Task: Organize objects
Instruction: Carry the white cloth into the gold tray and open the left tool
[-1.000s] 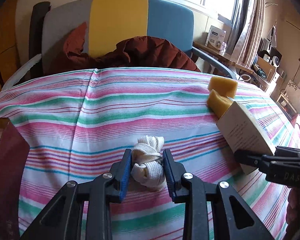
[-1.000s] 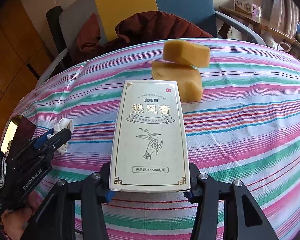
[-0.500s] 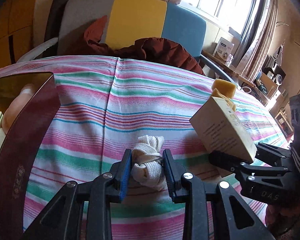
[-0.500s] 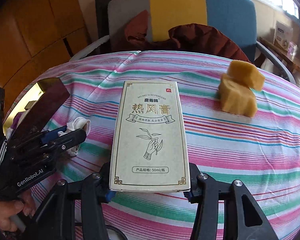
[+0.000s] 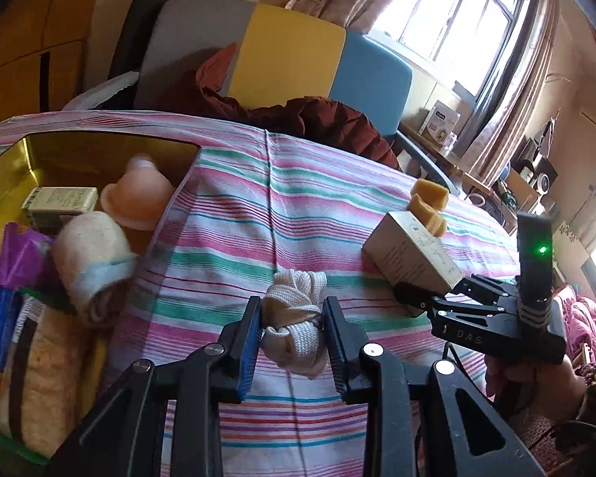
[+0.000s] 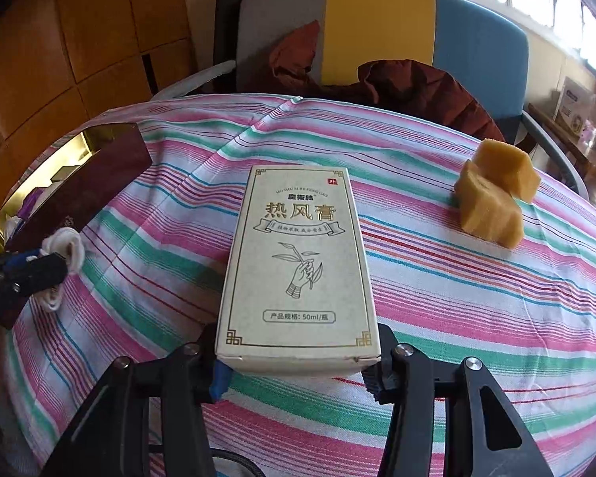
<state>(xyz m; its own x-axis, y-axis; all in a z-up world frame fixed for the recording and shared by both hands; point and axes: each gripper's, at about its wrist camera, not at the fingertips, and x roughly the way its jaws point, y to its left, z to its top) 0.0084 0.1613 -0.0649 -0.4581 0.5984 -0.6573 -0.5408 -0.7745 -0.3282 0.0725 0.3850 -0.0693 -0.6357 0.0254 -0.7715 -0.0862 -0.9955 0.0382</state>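
Observation:
My left gripper [image 5: 292, 318] is shut on a knotted white cloth bundle [image 5: 296, 320], held above the striped tablecloth [image 5: 258, 218]. The same bundle [image 6: 65, 248] shows at the left edge of the right wrist view. My right gripper [image 6: 298, 361] is shut on a cream carton with Chinese print [image 6: 298, 262], seen from the side in the left wrist view as the carton [image 5: 411, 252]. A gold-lined box with a dark red outside [image 5: 111, 141] stands at the left, holding a peach cup [image 5: 137, 200], a small green carton, a rolled towel [image 5: 93, 256] and packets.
Two yellow sponge blocks [image 6: 494, 194] lie on the cloth at the right. Behind the table stands a grey, yellow and blue chair [image 6: 377, 28] with a dark red jacket [image 6: 417, 87] over it. A person's hand [image 5: 536, 381] holds the right gripper's handle.
The left gripper has carried the cloth bundle leftward, bringing the open box and its contents into view. The right gripper with the carton has shifted left too, so the sponges sit further right.

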